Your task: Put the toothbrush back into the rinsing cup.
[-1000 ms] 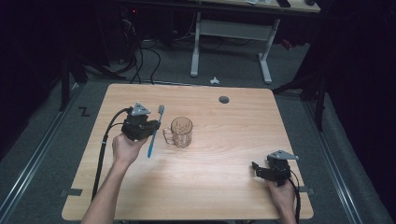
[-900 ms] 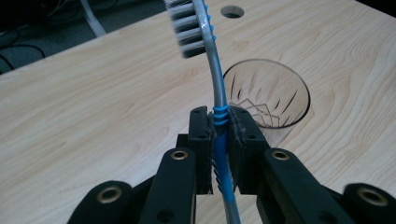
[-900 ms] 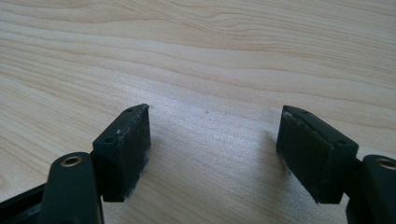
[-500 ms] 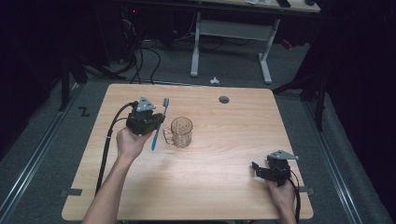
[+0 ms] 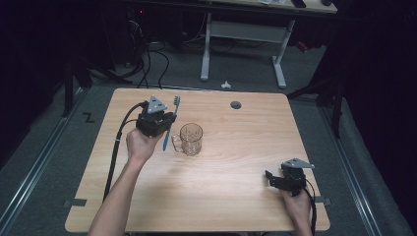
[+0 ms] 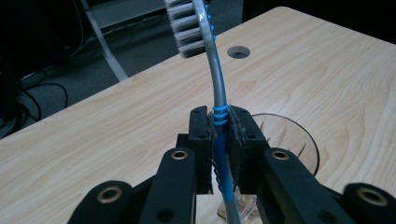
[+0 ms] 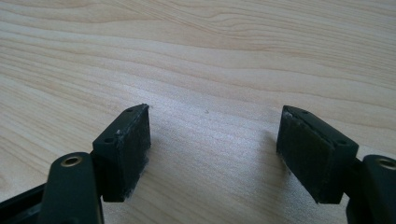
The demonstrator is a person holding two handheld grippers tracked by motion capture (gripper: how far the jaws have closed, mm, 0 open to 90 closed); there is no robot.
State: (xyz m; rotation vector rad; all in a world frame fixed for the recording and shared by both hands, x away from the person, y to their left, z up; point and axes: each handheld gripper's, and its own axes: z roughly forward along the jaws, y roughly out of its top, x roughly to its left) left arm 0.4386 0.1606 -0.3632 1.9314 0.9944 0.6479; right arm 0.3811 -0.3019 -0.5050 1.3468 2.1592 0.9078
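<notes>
A blue and grey toothbrush [image 5: 170, 125] is clamped by its handle in my left gripper [image 5: 163, 126], bristle head up and away. In the left gripper view the toothbrush [image 6: 218, 107] rises between the two pads, its white bristles at the top, and the rim of the glass mug [image 6: 289, 140] lies just below and to the right. The clear glass mug [image 5: 190, 139] stands upright on the wooden table [image 5: 226, 196], right beside the left gripper. My right gripper [image 5: 271, 178] rests near the table's front right corner; its jaws stand wide apart over bare wood [image 7: 212, 144].
A round cable hole [image 5: 236, 104] sits in the table near its far edge. A black cable [image 5: 116, 152] trails from the left gripper toward the front left. Beyond the table stand a white desk frame [image 5: 206, 49] and cables on a dark floor.
The left hand has carried the toothbrush to the right and a little away, closer to the mug. The right gripper has stayed where it was.
</notes>
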